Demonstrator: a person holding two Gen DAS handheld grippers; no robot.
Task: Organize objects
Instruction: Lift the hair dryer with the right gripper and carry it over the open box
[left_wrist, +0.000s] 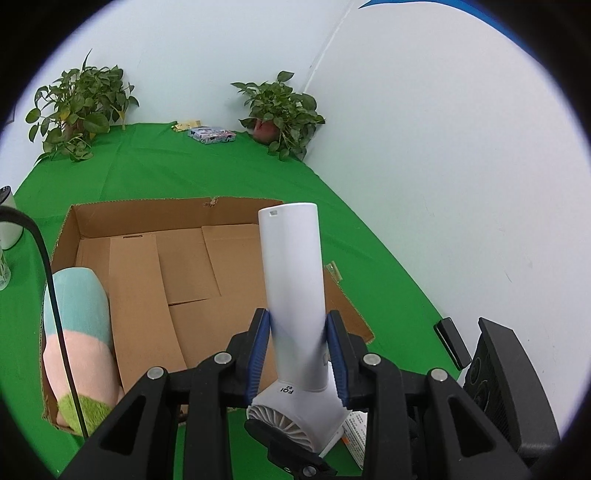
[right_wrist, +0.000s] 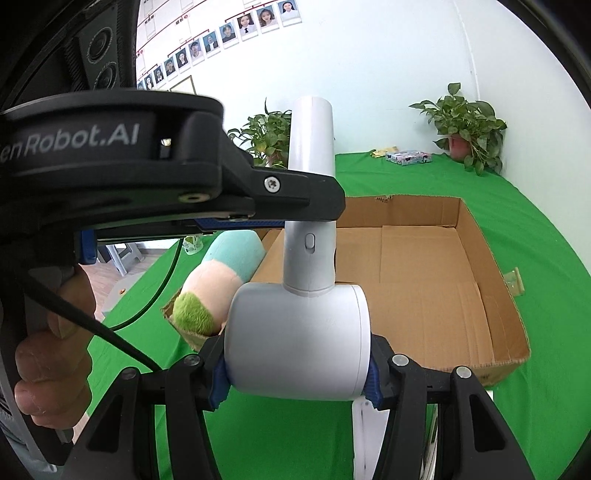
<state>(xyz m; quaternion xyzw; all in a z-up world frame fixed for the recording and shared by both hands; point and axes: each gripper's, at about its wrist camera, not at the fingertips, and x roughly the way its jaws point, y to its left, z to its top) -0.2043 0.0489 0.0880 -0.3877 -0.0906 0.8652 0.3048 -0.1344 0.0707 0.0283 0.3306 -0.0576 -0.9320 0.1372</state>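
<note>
A white hair dryer (left_wrist: 293, 280) is held by both grippers above the near edge of an open cardboard box (left_wrist: 207, 210). My left gripper (left_wrist: 298, 354) is shut on its handle, which points up and away. My right gripper (right_wrist: 295, 384) is shut on its round barrel (right_wrist: 299, 343); the handle (right_wrist: 310, 147) rises above it and the left gripper (right_wrist: 306, 206) clamps it from the left. A pastel plush toy (left_wrist: 79, 332) lies at the box's left side, also in the right wrist view (right_wrist: 218, 284). The box (right_wrist: 491, 291) is otherwise bare inside.
Green cloth (left_wrist: 155, 166) covers the table. Two potted plants (left_wrist: 79, 107) (left_wrist: 282, 110) and a small patterned pack (left_wrist: 212, 134) stand at the back by the white wall. A white cup (left_wrist: 7, 221) sits at the far left. White paper (right_wrist: 369, 435) lies under the right gripper.
</note>
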